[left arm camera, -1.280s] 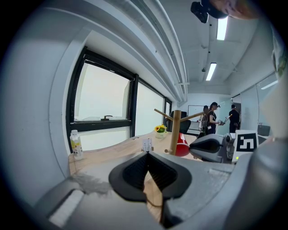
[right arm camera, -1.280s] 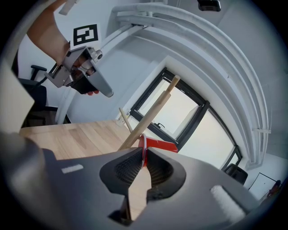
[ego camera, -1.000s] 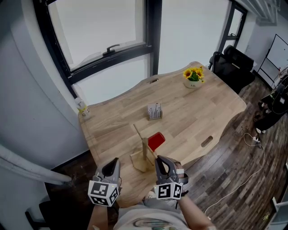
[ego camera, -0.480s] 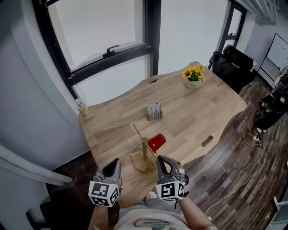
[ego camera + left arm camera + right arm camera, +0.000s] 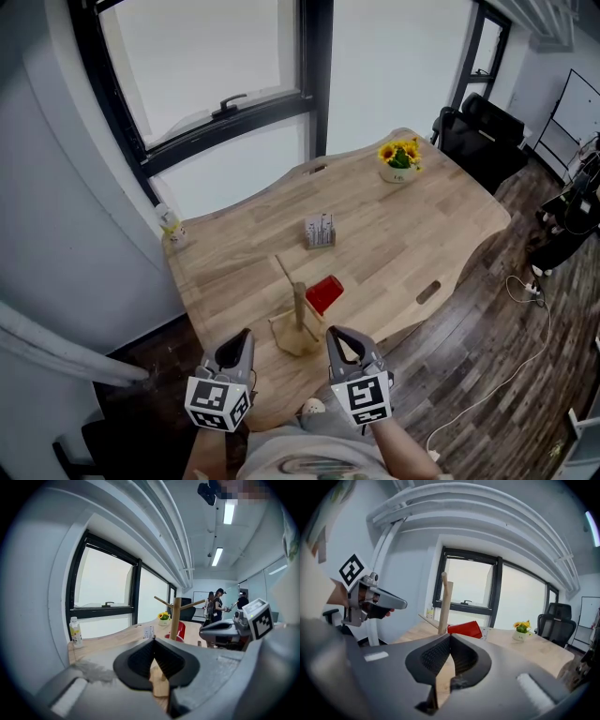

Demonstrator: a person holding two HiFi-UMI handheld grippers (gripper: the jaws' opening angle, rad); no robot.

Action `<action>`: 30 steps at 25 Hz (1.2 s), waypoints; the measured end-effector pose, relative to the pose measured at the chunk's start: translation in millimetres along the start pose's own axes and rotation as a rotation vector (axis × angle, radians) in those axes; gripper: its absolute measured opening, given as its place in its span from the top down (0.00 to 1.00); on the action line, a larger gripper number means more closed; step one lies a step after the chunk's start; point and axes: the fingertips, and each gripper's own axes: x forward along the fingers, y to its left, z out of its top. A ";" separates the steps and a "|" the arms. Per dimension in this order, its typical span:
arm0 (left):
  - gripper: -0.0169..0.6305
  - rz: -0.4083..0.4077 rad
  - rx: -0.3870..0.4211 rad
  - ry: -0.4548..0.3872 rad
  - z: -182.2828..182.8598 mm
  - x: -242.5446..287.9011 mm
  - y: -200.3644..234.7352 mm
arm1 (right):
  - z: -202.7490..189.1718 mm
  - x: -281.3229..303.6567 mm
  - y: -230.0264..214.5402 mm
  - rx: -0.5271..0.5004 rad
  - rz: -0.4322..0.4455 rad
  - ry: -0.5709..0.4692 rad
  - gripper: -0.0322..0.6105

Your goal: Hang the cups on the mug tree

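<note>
A wooden mug tree (image 5: 299, 317) stands near the table's front edge, and a red cup (image 5: 324, 293) hangs tipped on its side on the right of the post. My right gripper (image 5: 341, 339) is just in front of the tree's base; its jaws have just been closing and are shut with nothing between them. To the left, my left gripper (image 5: 233, 349) hovers off the table edge, also shut and empty. The right gripper view shows the tree (image 5: 445, 601) and red cup (image 5: 464, 629) beyond the shut jaws. In the left gripper view the tree (image 5: 176, 617) rises ahead.
Farther back on the wooden table (image 5: 412, 244) are a small card holder (image 5: 320, 232), a pot of sunflowers (image 5: 400, 159) and a bottle (image 5: 171, 223) at the left corner. A black chair (image 5: 487, 131) stands at the far right. People (image 5: 215, 606) stand far off.
My right gripper has rolled about its own axis and drawn slightly back from the tree, its marker cube now lower in view. The red cup and left gripper have stayed put.
</note>
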 end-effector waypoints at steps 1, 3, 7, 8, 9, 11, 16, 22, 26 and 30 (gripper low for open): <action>0.97 -0.004 0.000 -0.002 0.9 0.1 -1.9 | 1.4 -1.8 0.9 0.023 0.006 0.003 0.95; 0.97 -0.012 0.002 -0.007 2.9 -0.2 -6.0 | 4.8 -5.8 2.8 0.066 0.019 0.004 0.95; 0.97 -0.031 0.004 -0.014 5.4 -0.6 -13.7 | 10.9 -12.6 7.1 0.130 0.046 -0.004 0.95; 0.97 -0.036 0.004 -0.016 5.9 -0.8 -15.7 | 12.0 -14.4 8.1 0.138 0.051 -0.005 0.95; 0.97 -0.041 0.004 -0.016 6.3 -1.2 -17.8 | 13.1 -16.3 9.1 0.146 0.056 -0.007 0.95; 0.97 -0.050 0.006 -0.017 7.4 -2.1 -21.9 | 14.9 -19.8 11.4 0.162 0.065 -0.011 0.95; 0.97 -0.076 0.012 -0.021 10.0 -3.1 -31.1 | 16.7 -25.2 15.0 0.195 0.077 -0.014 0.95; 0.97 -0.099 0.013 -0.018 9.3 -4.9 -39.3 | 16.5 -28.7 21.2 0.201 0.088 -0.011 0.95; 0.97 -0.108 0.014 -0.013 7.0 -4.7 -43.4 | 15.4 -30.6 22.5 0.203 0.090 -0.009 0.95; 0.97 -0.115 0.013 -0.010 4.1 -5.5 -44.5 | 13.8 -31.5 24.4 0.198 0.086 -0.002 0.95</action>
